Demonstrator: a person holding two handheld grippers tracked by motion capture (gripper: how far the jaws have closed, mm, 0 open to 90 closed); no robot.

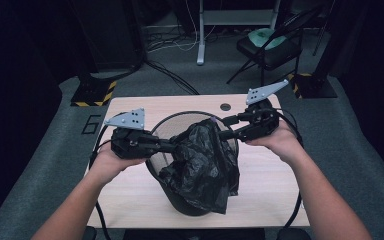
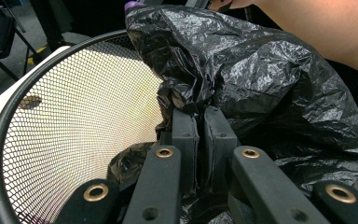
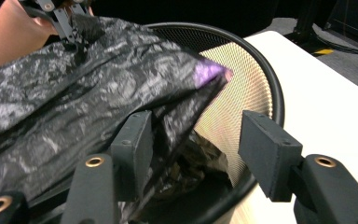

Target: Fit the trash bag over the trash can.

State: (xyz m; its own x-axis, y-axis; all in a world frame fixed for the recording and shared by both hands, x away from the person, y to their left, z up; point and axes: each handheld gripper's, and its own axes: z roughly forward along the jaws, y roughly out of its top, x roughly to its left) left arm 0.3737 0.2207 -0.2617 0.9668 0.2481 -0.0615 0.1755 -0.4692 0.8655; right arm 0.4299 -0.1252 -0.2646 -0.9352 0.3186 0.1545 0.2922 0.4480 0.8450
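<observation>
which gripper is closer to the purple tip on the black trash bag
Right. The right gripper stands open just below the purple tip. The left gripper is shut on the black trash bag farther along it.

The black bag crowds the mesh bin's near half, while its far-left interior lies open.

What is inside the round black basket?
Part of a crinkly black trash bag sits inside the mesh wastebasket, with the rest draped over its rim. Bare mesh wall shows beside it. The bag covers the bottom, so anything under it stays hidden.
</observation>
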